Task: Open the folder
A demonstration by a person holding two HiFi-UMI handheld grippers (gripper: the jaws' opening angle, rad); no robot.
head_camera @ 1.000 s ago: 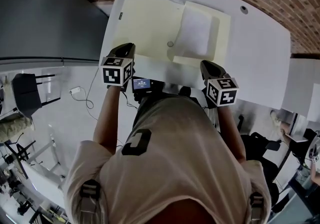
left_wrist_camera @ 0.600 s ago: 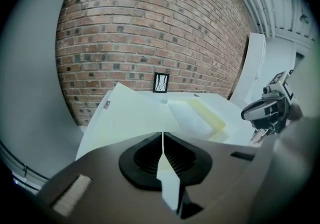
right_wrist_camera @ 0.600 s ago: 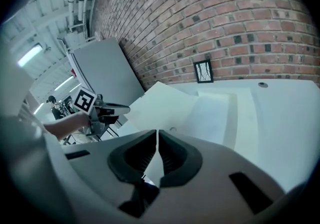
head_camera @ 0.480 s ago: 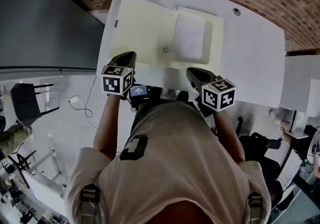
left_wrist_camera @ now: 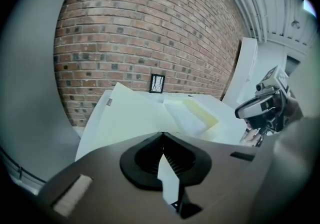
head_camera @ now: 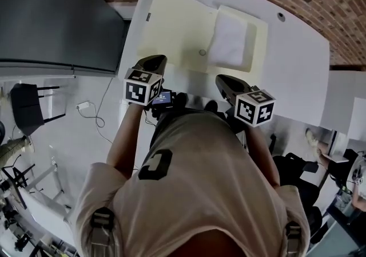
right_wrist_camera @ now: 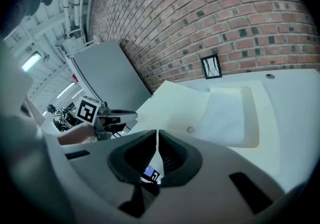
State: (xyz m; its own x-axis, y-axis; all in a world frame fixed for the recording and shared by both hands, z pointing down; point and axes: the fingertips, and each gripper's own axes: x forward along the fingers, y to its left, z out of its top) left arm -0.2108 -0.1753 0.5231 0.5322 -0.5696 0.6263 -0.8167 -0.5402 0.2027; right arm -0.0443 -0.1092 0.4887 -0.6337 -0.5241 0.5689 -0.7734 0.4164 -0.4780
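White surface (head_camera: 297,67) ahead carries the folder (head_camera: 177,27), spread open just beyond both grippers. We hold the left gripper (head_camera: 154,60) and right gripper (head_camera: 222,80) closed and empty. Any withdrawal should lift clear of its near edge, we judge.

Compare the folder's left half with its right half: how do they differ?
The left half is bare pale yellow; the right half carries a white sheet. The left half bears a small round fastener near the fold; the right half shows none. Both lie open on the white table.
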